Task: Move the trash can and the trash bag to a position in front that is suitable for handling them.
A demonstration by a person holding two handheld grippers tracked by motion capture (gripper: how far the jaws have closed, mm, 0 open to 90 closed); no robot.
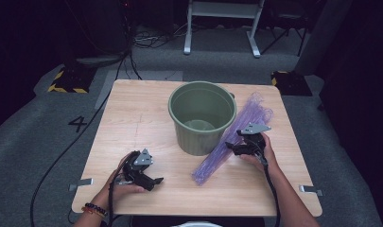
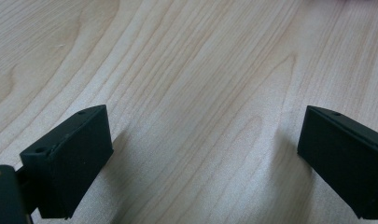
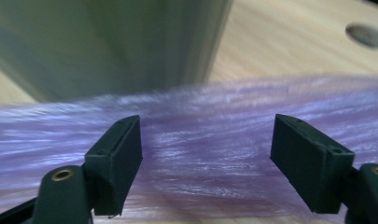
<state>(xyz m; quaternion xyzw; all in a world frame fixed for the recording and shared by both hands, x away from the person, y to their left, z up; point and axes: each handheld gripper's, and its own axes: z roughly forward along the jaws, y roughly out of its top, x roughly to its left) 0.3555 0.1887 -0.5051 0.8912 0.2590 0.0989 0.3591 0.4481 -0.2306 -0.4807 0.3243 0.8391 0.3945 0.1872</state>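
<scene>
Hovering right gripper (image 1: 236, 145), jaws apart, over purple plastic bag (image 1: 227, 149) at 3 o'clock of green bin (image 1: 202, 116). Thin, limp, slippery; pinch mid-bundle. Left gripper (image 2: 203, 158) released, empty.

The green bucket (image 1: 202, 116) blocks the centre of the table (image 1: 132, 123), the purple bag (image 1: 231, 142) lies just right of it, and bare tabletop offers free passage on the left.

Table (image 1: 132, 118): pale wood-grain top, smooth, giving off a soft satin sheen. Bin (image 1: 202, 117): green plastic, matt, smooth walls. Bag (image 1: 229, 142): thin translucent purple plastic film, creased, catching glossy highlights. Right gripper (image 3: 206, 154) and left gripper (image 2: 203, 158): black matt plastic pads. Floor (image 1: 33, 142): grey, looking rough like carpet.
</scene>
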